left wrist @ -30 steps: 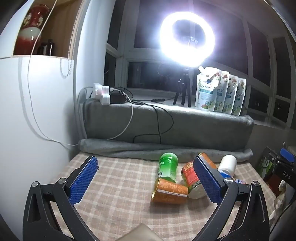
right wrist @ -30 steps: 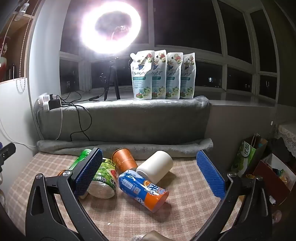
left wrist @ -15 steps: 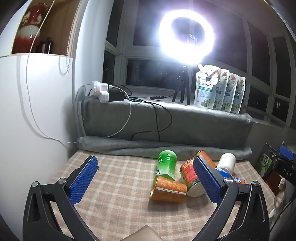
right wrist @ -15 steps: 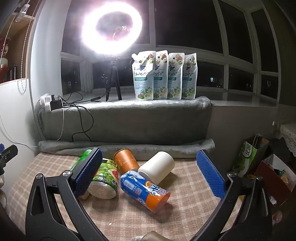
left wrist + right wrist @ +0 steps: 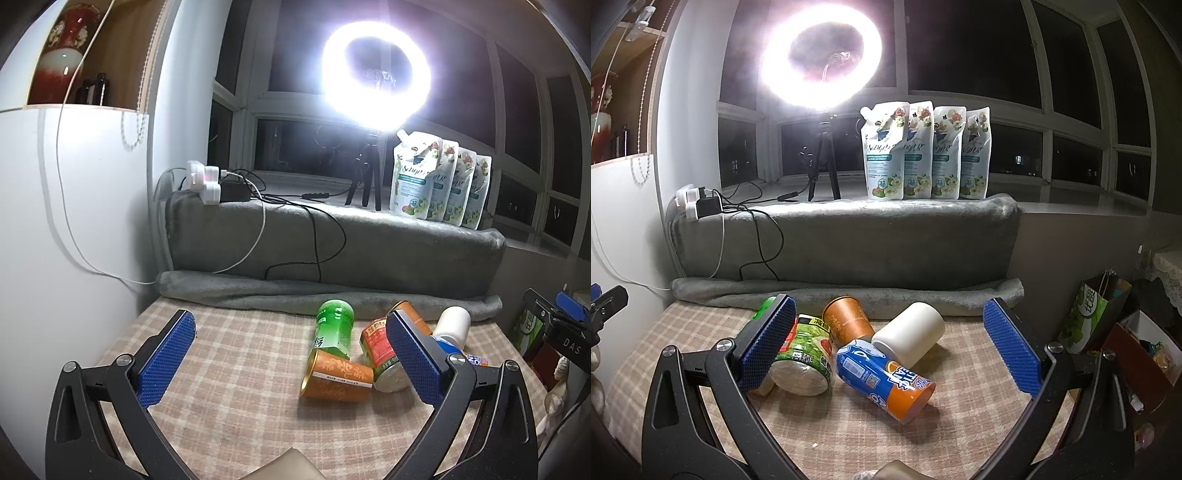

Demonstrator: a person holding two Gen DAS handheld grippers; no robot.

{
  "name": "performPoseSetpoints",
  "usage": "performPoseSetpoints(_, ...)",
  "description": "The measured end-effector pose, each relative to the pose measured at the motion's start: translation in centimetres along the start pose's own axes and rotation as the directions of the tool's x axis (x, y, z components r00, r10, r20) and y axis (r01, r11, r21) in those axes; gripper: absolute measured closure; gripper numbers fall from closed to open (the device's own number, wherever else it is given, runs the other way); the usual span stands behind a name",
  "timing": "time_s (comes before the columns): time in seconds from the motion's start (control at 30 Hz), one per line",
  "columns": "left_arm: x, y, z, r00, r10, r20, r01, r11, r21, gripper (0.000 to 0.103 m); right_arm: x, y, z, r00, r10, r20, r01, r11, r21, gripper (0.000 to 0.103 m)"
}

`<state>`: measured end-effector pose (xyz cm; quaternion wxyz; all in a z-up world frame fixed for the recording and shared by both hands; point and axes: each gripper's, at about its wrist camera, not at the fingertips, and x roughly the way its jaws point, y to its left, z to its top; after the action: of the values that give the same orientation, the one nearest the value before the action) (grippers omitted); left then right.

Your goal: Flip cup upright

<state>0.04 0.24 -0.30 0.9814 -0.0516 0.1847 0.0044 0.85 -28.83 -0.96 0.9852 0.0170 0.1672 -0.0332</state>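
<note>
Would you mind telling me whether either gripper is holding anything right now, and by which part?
Nothing is held: the left gripper and right gripper are both open above the cups.

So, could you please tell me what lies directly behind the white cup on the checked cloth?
Behind the white cup runs the rolled grey blanket, with the draped ledge above. The copper cup lies to its left. The cloth just behind the cup is hidden.
</note>
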Motion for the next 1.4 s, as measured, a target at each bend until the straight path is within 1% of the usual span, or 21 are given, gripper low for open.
performPoseSetpoints(0.73,-0.09,-0.01,0.09,1.000,0.007,-0.002,-0.007,1.000,-0.003,0.001,0.17,-0.05,-0.13,1.000,0.012,-0.004,-0.012,1.000,-0.002,0.000)
performPoseSetpoints(0.93,0.16,0.15,0.12,1.000,0.010,-0.002,-0.010,1.000,-0.003,0.001,0.43,0.61,-0.37,0.999,0.030,-0.012,-0.030,1.000,-0.006,0.000)
performPoseSetpoints(1.4,0.33,0.50,-0.05,1.000,0.010,-0.004,-0.011,1.000,-0.005,0.001,0.73,0.62,-0.12,0.999,0.047,-0.023,-0.047,0.999,-0.008,0.000)
